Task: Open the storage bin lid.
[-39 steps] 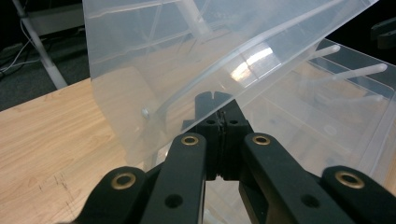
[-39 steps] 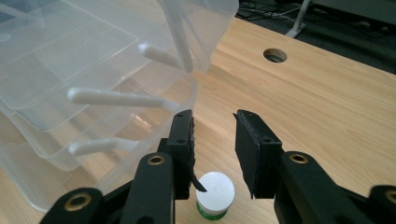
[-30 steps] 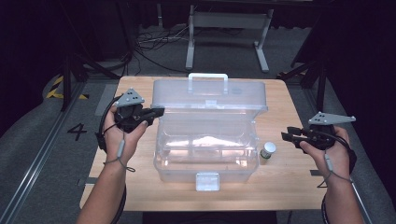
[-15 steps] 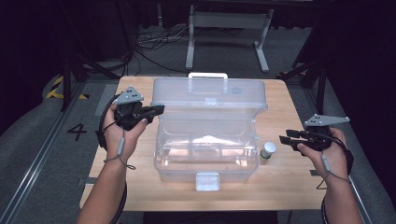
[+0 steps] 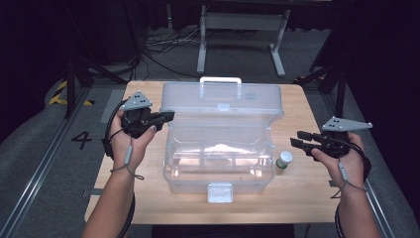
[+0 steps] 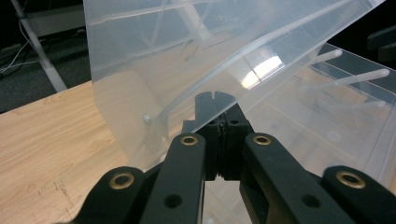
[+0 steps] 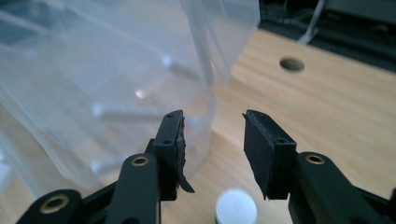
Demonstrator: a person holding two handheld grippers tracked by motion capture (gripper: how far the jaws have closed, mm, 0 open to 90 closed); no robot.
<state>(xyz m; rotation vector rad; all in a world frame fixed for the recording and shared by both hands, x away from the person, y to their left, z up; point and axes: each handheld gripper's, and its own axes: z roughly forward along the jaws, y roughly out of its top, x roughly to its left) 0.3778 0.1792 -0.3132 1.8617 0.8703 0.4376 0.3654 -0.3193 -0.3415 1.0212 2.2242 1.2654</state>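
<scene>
At a wooden table (image 5: 297, 198), a person holds two claws beside a clear plastic box (image 5: 218, 163) with its lid (image 5: 223, 101) raised. The left gripper (image 5: 167, 117), jaws pressed together, sits against the lid's left edge; whether it pinches that edge cannot be told. The right gripper (image 5: 296, 139), whose jaws have just been opening, stands parted and empty, well to the right of the box. A small white-capped bottle (image 5: 284, 160) stands just ahead of and below its jaws.
</scene>
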